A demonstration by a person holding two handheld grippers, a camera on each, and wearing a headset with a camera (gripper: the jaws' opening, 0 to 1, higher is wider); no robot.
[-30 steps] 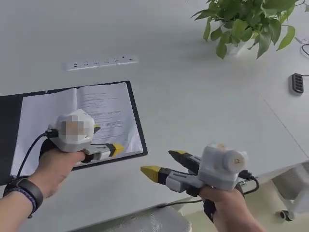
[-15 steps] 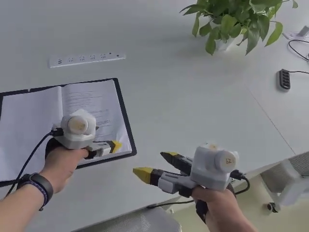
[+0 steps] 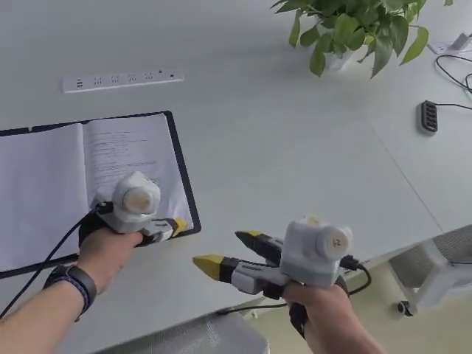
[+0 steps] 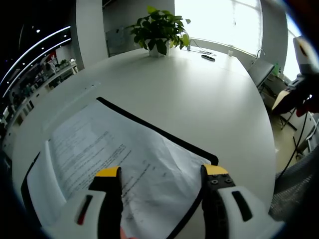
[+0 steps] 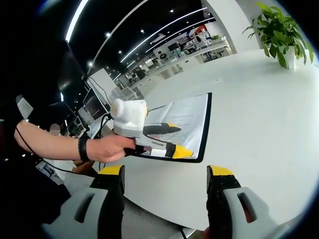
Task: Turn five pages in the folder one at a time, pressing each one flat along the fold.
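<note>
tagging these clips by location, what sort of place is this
Most likely an open-plan office: a big white meeting table with a power strip, a potted plant, and, in the right gripper view, rows of desks under ceiling strip lights.

Light: the head view is lit brightly and evenly, and only soft, faint shadows are cast on the matte white tabletop [image 3: 295,147] | Glare: the tall bright window [image 4: 224,22] is blown out | Dim: a dark ceiling is crossed by long white light strips [image 5: 79,19] | Distortion: edges are strongly bent in both gripper views
</note>
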